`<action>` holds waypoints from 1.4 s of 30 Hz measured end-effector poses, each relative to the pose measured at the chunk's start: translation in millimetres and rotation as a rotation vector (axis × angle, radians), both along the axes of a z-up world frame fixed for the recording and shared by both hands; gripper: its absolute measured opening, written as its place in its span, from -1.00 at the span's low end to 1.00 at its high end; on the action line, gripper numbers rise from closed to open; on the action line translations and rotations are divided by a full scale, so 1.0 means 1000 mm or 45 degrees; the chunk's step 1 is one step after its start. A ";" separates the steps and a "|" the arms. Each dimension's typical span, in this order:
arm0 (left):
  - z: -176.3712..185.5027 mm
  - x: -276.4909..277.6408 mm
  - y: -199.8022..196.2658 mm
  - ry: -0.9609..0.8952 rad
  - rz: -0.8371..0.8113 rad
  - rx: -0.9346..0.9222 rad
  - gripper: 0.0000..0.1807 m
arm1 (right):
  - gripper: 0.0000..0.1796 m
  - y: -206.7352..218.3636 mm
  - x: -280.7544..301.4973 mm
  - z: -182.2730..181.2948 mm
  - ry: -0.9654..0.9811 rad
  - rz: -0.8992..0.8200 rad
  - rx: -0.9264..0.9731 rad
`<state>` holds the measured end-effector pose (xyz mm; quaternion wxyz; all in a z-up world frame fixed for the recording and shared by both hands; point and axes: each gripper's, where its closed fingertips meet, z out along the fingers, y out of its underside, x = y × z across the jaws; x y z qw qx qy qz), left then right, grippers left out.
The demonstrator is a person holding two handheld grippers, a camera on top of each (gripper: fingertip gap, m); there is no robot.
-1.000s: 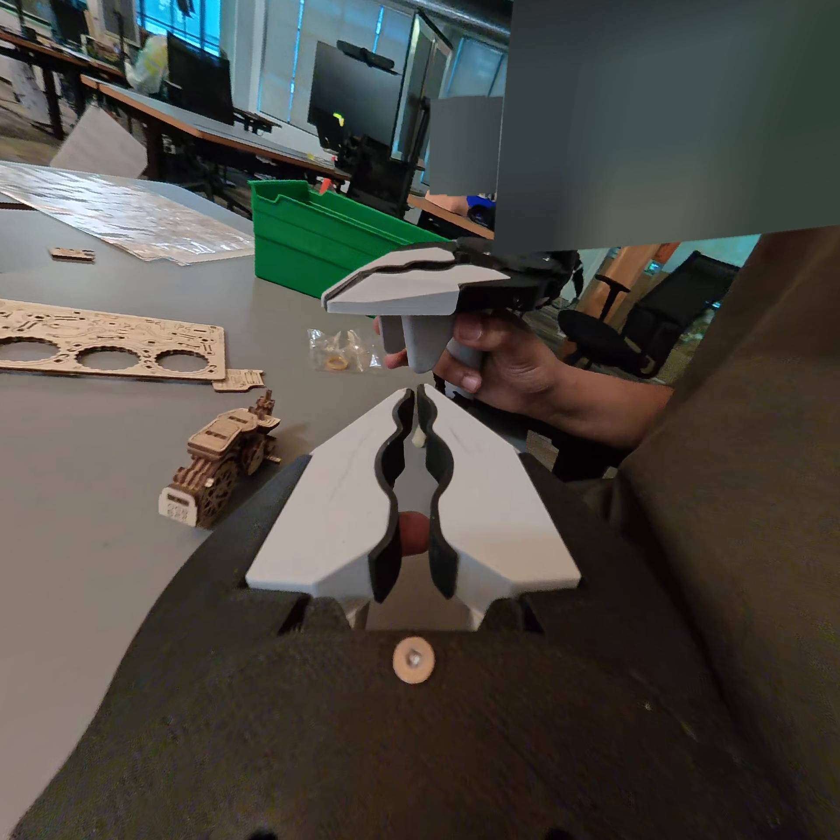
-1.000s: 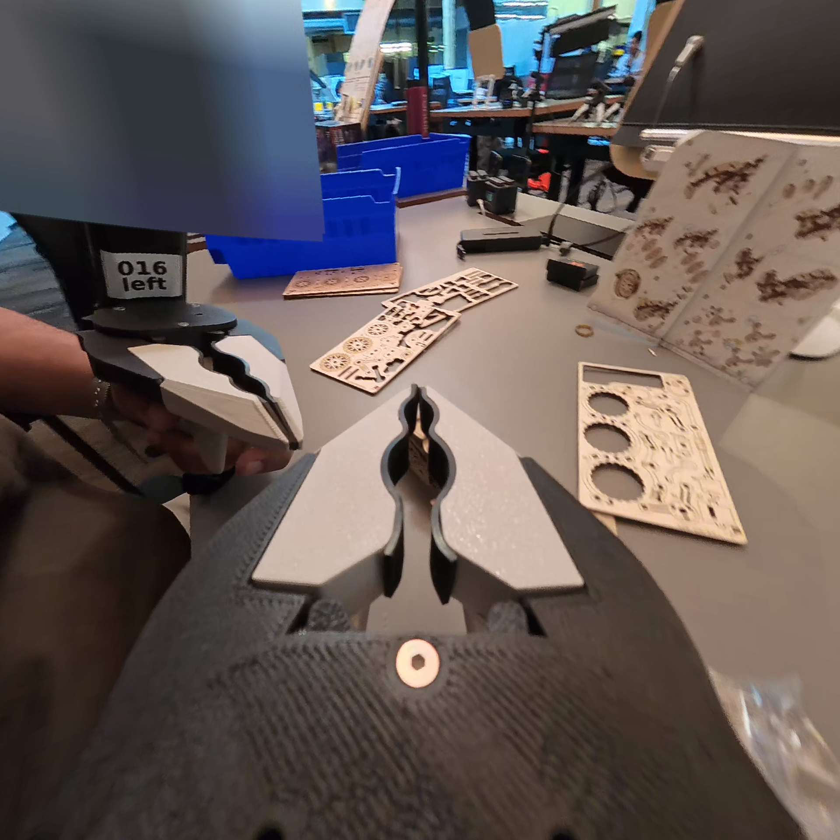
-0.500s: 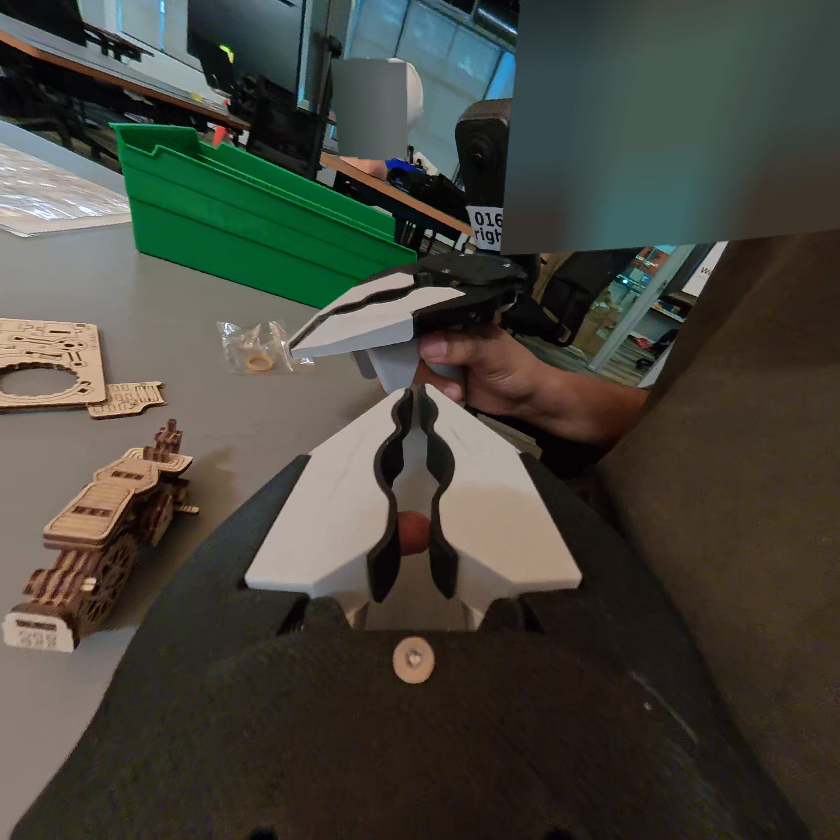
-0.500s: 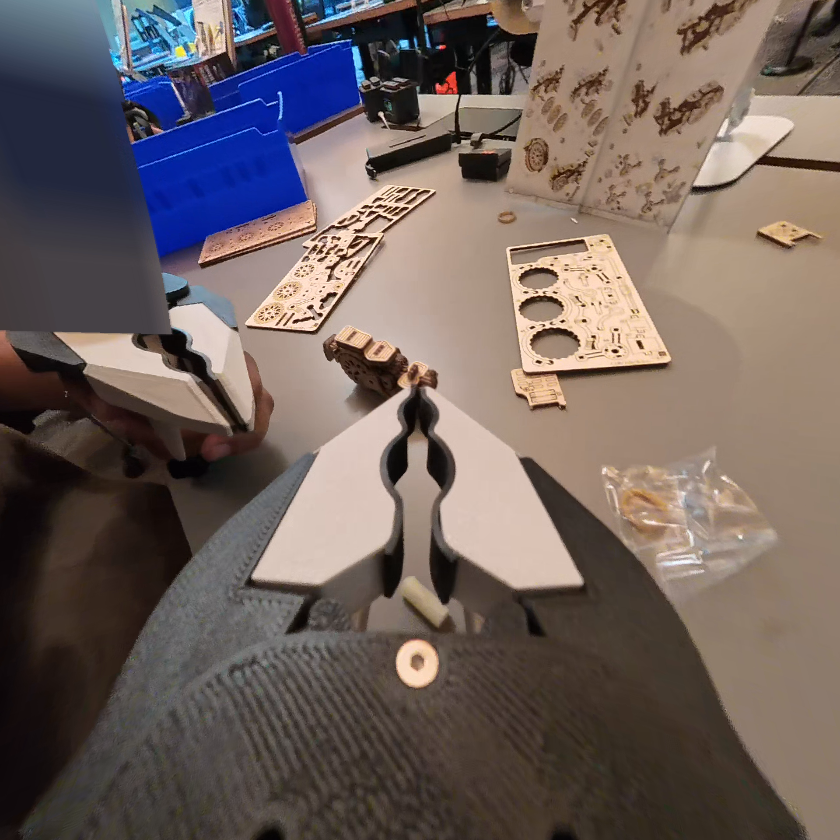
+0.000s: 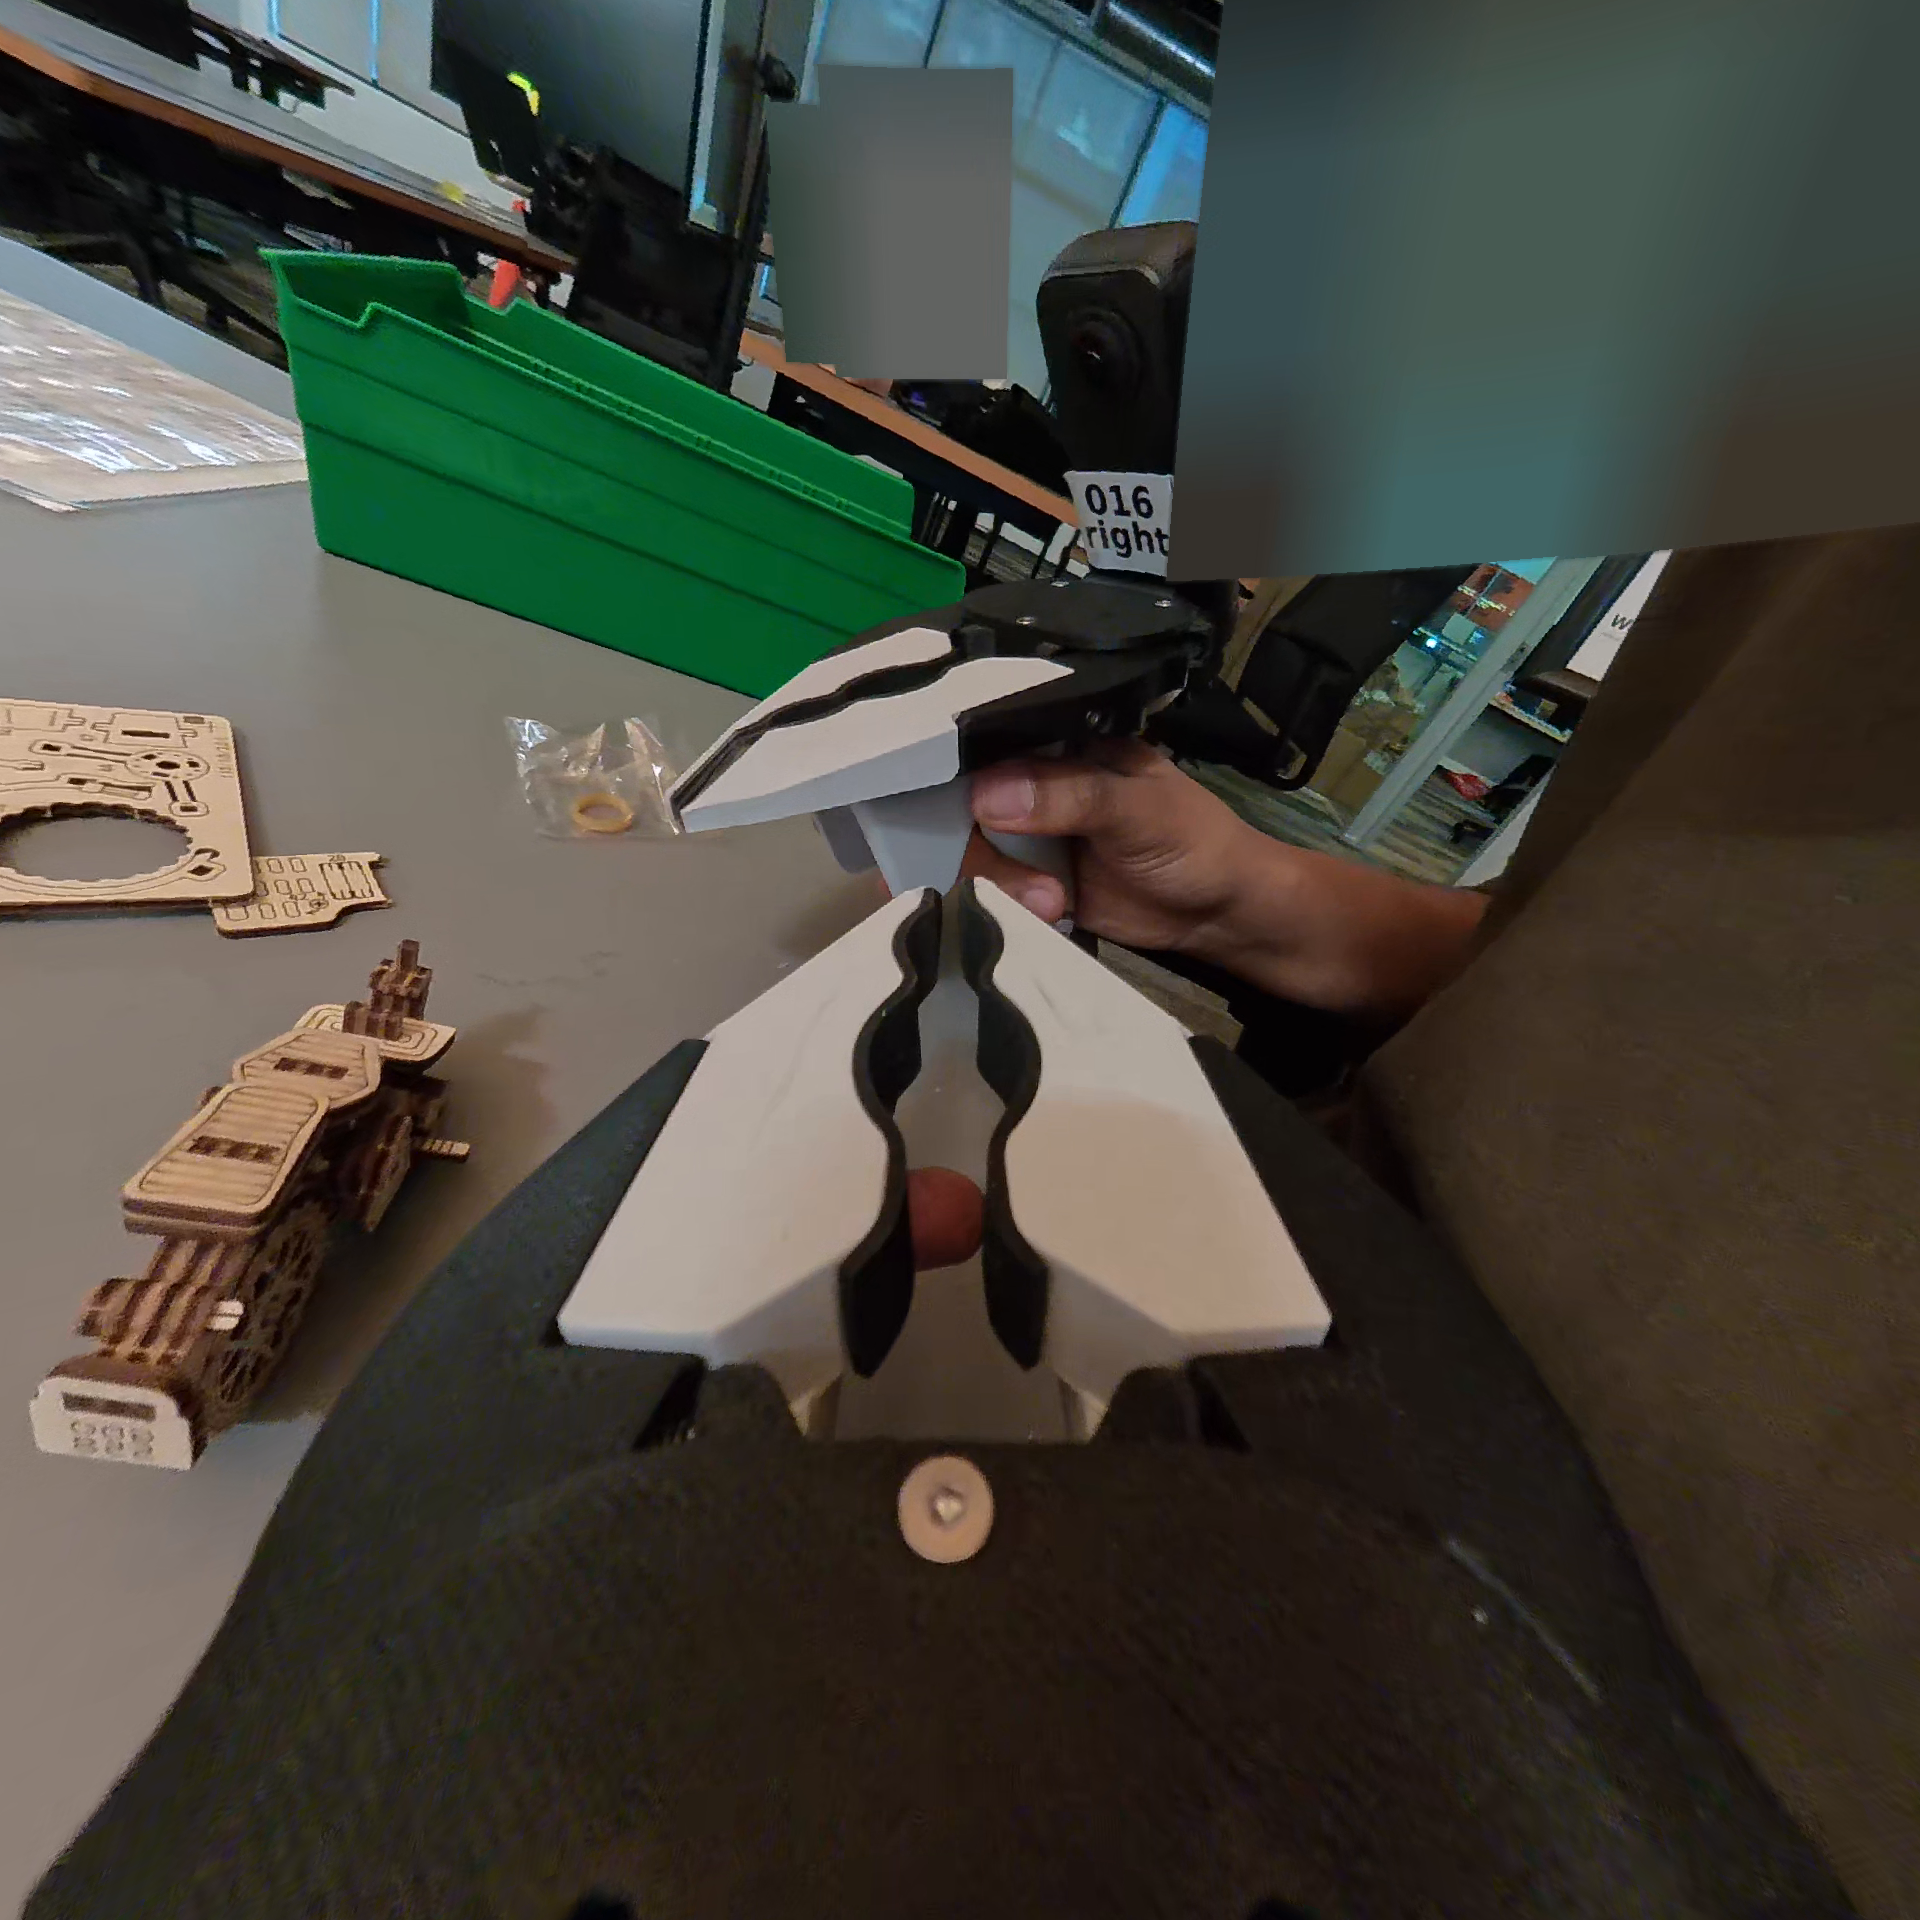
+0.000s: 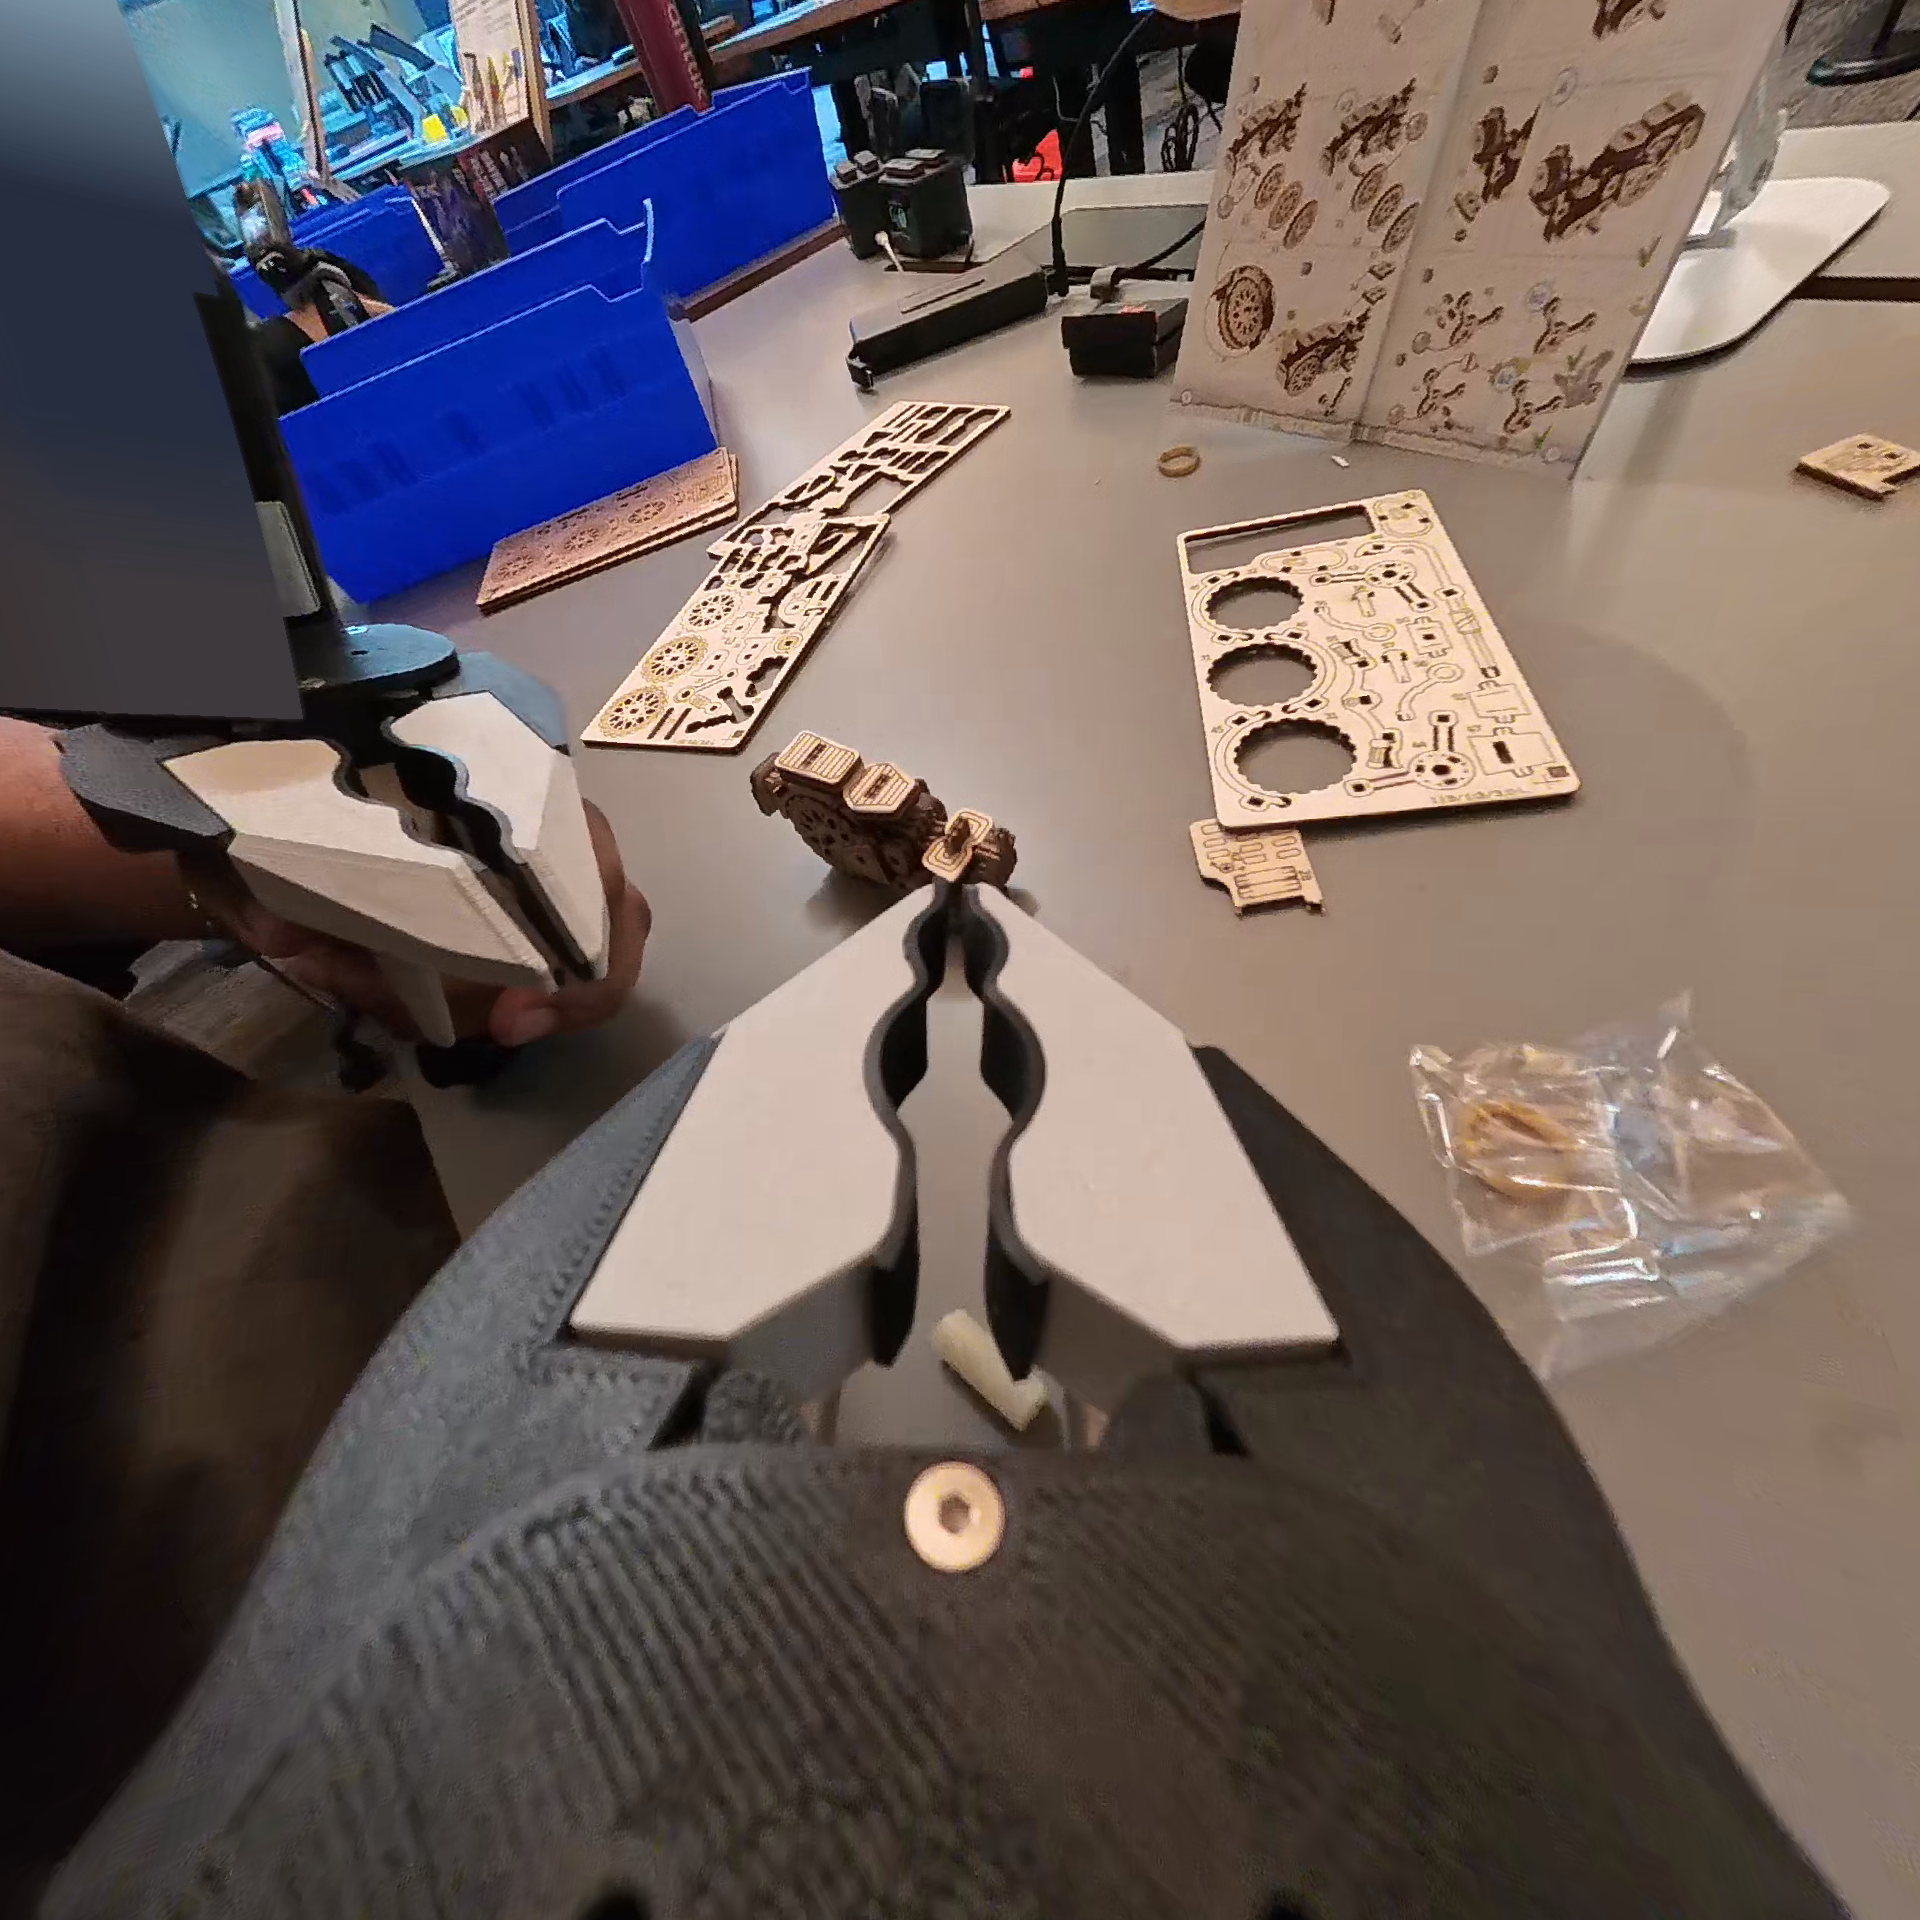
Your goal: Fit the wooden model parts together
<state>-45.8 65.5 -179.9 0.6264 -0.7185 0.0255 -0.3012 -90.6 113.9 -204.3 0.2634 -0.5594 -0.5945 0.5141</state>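
A small, partly built wooden model (image 5: 260, 1174) stands on the grey table (image 5: 520, 675). In the right wrist view the model (image 6: 883, 821) sits just beyond the fingertips. My left gripper (image 5: 953, 904) is shut with nothing visible between its tips. It is held above the table's near edge, right of the model, and also shows in the right wrist view (image 6: 577, 966). My right gripper (image 6: 951, 894) is shut and looks empty. It hovers above the table and points toward the model, and also shows in the left wrist view (image 5: 691, 810). A hand holds each gripper.
A wooden parts sheet with three round holes (image 6: 1371, 665) and a loose small tab piece (image 6: 1262, 868) lie right of the model. More parts sheets (image 6: 748, 644) lie behind it. There is also a plastic bag of small parts (image 6: 1621, 1164), a green bin (image 5: 582, 499), blue bins (image 6: 488, 416) and an upright instruction sheet (image 6: 1434, 208). The gap from one gripper's tips to the other's is roughly 7 centimetres.
Both views have swung. The model now sits nearer in the left wrist view, and the right gripper has tilted down to point at it. Both grippers stay shut.
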 end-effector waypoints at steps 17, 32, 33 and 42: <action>-0.001 -0.005 -0.004 0.009 0.042 -0.006 -1.00 | -0.98 -0.008 -0.007 -0.001 -0.010 0.052 -0.017; -0.002 -0.005 -0.004 0.003 0.037 -0.013 -1.00 | -0.96 -0.008 -0.008 -0.002 -0.010 0.053 -0.021; -0.002 -0.005 -0.004 0.002 0.037 -0.014 -1.00 | -0.96 -0.008 -0.008 -0.002 -0.010 0.053 -0.021; -0.002 -0.005 -0.004 -0.002 0.034 -0.018 -1.00 | -0.96 -0.008 -0.008 -0.002 -0.010 0.053 -0.022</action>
